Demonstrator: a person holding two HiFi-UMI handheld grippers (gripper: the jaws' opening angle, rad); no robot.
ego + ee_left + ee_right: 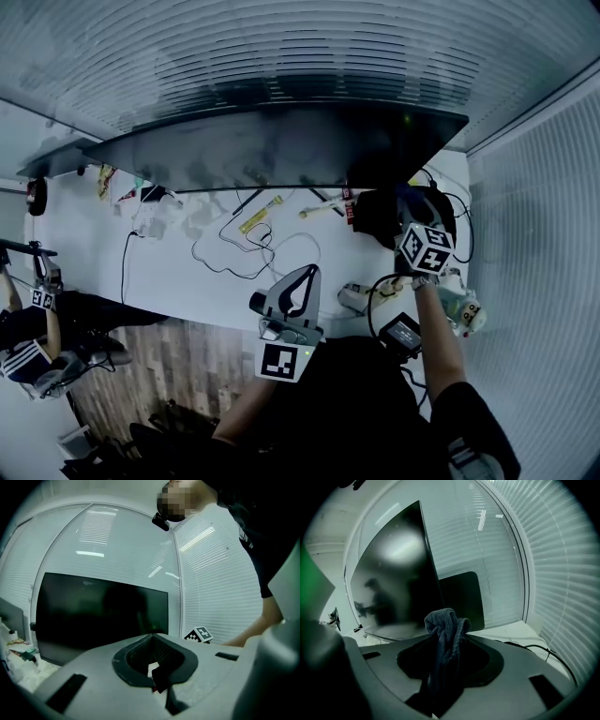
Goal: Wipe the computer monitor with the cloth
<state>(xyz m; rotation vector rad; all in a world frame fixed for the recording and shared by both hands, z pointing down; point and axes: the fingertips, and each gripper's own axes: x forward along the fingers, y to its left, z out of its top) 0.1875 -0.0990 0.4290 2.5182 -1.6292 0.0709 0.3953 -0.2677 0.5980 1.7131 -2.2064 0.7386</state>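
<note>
Just off the monitor (281, 141) at four o'clock, right claw (446, 637) pinches cloth (440, 618) — contact looks next, then a sweep toward nine; left claw (151, 644) pressed together.

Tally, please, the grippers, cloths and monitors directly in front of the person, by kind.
Grippers: 2 (left gripper, right gripper)
Cloth: 1, clamped in the right jaws
Monitor: 1
Total: 4
</note>
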